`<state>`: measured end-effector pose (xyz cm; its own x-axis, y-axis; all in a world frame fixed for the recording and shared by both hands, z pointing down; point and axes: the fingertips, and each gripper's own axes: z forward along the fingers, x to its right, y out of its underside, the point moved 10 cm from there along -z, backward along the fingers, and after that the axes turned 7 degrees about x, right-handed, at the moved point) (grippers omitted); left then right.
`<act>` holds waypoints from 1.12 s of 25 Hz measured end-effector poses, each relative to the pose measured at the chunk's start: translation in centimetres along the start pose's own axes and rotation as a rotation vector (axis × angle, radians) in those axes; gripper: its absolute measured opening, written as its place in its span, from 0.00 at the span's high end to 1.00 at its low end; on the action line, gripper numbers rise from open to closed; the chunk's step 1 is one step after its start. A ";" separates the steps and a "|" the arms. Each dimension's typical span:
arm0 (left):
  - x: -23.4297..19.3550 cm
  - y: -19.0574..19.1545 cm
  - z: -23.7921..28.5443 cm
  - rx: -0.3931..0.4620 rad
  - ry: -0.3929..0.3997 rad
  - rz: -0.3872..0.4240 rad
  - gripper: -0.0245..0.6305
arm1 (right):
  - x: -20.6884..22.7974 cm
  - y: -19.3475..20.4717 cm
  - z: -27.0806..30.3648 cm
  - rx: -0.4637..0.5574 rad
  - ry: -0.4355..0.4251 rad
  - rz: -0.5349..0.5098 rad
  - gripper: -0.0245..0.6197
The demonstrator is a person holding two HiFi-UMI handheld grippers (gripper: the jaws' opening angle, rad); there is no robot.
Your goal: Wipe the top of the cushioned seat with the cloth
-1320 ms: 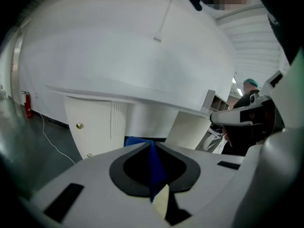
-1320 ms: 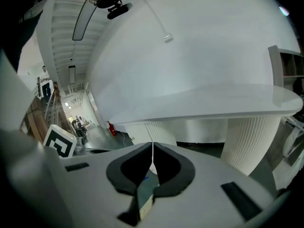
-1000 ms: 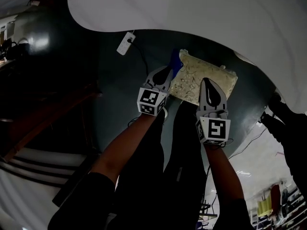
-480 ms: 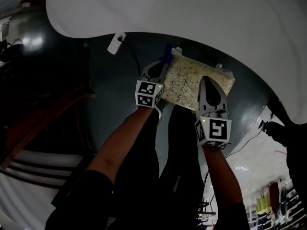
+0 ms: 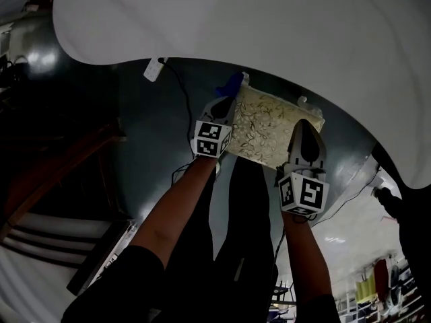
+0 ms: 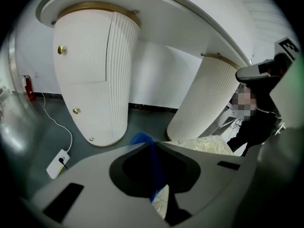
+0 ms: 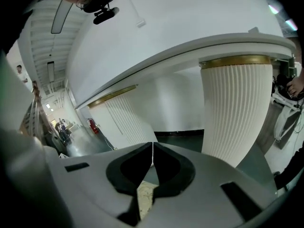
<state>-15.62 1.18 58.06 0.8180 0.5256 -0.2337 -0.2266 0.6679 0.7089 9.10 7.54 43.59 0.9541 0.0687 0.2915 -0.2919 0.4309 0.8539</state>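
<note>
The cushioned seat (image 5: 266, 126), pale with a fine leafy pattern, sits on the dark floor below the table's edge. My left gripper (image 5: 229, 94) is at the seat's far left corner, shut on a blue cloth (image 5: 233, 82). In the left gripper view the blue cloth (image 6: 152, 167) hangs pinched between the jaws of the left gripper (image 6: 151, 146), with the seat (image 6: 209, 145) just to its right. My right gripper (image 5: 304, 126) hovers over the seat's right side, shut, nothing held. In the right gripper view its jaws meet at the right gripper (image 7: 152, 148), with the seat (image 7: 146, 194) showing beneath them.
A large white tabletop (image 5: 269, 25) overhangs the far side, on fluted white pedestals (image 6: 99, 80) (image 7: 237, 108). A white power strip (image 5: 153, 68) with its cable lies on the floor to the left. A person's dark legs (image 5: 404, 180) stand at the right.
The right gripper has drawn back a little toward the seat's near right side. The left gripper stays at the seat's left corner, still shut on the cloth.
</note>
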 end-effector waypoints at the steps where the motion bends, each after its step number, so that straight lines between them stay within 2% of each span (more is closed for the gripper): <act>1: 0.1 0.3 0.3 -0.002 0.001 -0.008 0.91 | 0.3 -0.1 0.2 0.001 0.003 -0.001 0.90; 7: 0.8 1.5 2.0 -0.033 0.028 -0.050 0.91 | 1.0 -0.1 0.2 0.016 0.004 -0.003 0.90; 11: 1.0 2.1 2.2 -0.004 0.022 -0.048 0.91 | 1.1 0.7 -0.3 0.018 0.021 0.028 0.90; 16: 1.9 2.4 2.3 -0.003 0.068 -0.004 0.91 | 1.2 1.1 -0.8 0.010 0.028 0.035 0.90; 22: 1.8 2.2 2.2 -0.014 0.070 -0.024 0.91 | 1.5 1.2 -0.6 -0.005 0.045 0.032 0.90; 25: 2.2 2.1 2.4 -0.019 0.101 -0.026 0.91 | 1.8 1.0 -0.5 0.002 0.051 0.029 0.90; 28: 3.0 2.2 2.3 -0.029 0.132 0.017 0.91 | 2.0 0.8 -0.7 0.004 0.058 0.027 0.90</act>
<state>-12.47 2.98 60.46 0.7375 0.6003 -0.3094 -0.2563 0.6726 0.6942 10.81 8.62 44.60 0.9481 0.1320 0.2892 -0.3177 0.4247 0.8478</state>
